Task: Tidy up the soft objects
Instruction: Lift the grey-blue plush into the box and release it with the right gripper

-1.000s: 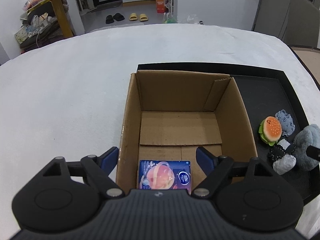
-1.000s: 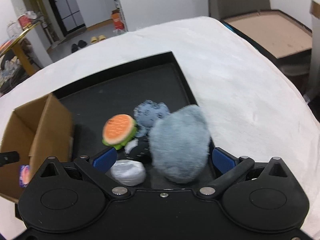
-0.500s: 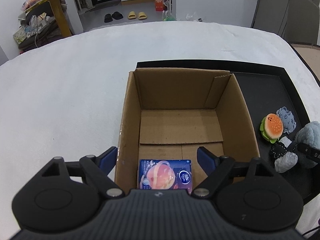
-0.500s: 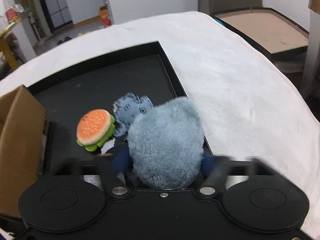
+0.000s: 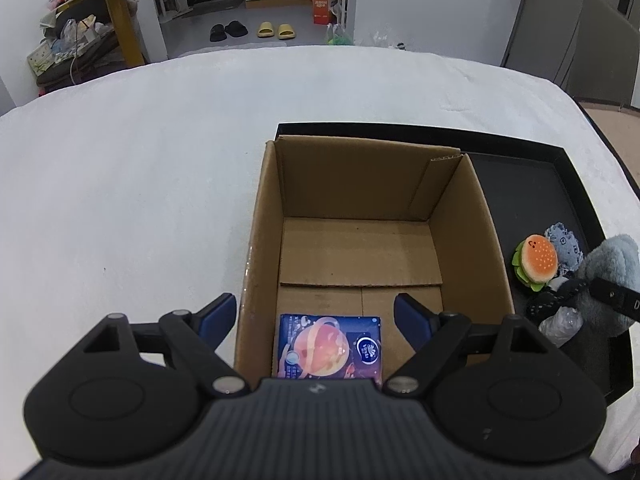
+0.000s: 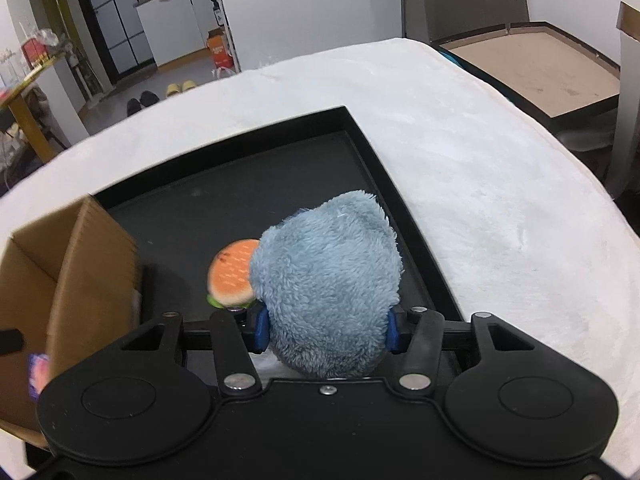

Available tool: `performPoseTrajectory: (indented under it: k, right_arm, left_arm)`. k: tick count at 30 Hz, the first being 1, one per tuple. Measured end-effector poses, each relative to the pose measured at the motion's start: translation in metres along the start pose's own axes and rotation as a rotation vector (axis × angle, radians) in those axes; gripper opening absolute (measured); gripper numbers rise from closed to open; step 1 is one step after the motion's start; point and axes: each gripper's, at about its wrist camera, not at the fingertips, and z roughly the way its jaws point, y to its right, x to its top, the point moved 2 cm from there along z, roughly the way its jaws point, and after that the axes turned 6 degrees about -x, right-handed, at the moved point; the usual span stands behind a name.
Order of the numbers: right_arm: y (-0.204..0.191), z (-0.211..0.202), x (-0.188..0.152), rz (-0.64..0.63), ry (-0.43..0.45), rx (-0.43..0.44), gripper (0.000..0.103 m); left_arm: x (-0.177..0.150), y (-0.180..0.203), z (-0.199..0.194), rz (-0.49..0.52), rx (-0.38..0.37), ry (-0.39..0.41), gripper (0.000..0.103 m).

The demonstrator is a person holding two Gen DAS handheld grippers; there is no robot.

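My right gripper [image 6: 325,330] is shut on a fluffy grey-blue plush [image 6: 326,276] and holds it above the black tray [image 6: 384,168]; the plush also shows at the right edge of the left wrist view [image 5: 612,272]. A burger plush [image 5: 536,262], a blue patterned soft toy [image 5: 565,240] and a black-and-silver soft item [image 5: 554,312] lie in the tray. My left gripper [image 5: 316,316] is open and empty over the near edge of the open cardboard box [image 5: 472,216], which holds a blue tissue pack [image 5: 330,350].
The box stands in the left part of the tray on a white cloth-covered table [image 5: 140,184]. A brown low table [image 6: 536,64] is beyond the right table edge. Shoes and furniture are on the floor far behind.
My right gripper has closed on the grey-blue plush and lifted it off the tray. My left gripper has stayed open over the box, nearly still.
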Motion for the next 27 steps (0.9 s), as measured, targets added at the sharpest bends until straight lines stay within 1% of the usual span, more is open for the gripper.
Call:
performPoseTrajectory:
  k: [7,11,16,23,25,27]
  right_arm:
    - [-0.022,-0.019,0.011,-0.016,0.037,0.031,0.05]
    - [-0.036,-0.028,0.017,-0.034,0.058,0.049,0.05]
    - [-0.055,-0.039,0.023,-0.086,0.1,0.079,0.05]
    - [-0.081,-0.055,0.034,-0.13,0.152,0.151,0.05]
    - [-0.088,-0.058,0.036,-0.142,0.158,0.172,0.05]
    - [-0.096,-0.059,0.038,-0.15,0.153,0.197,0.05]
  left_arm:
    - [-0.002,-0.005,-0.006,-0.003,-0.015,0.017,0.085]
    - [-0.004,-0.015,-0.006,-0.039,-0.022,0.011,0.085]
    - [-0.002,-0.022,-0.01,-0.057,-0.022,0.041,0.085]
    - [-0.004,-0.034,-0.013,-0.089,-0.035,0.059,0.082]
    - [-0.004,-0.037,-0.013,-0.091,-0.047,0.057,0.081]
    - [-0.003,-0.04,-0.014,-0.099,-0.051,0.065,0.078]
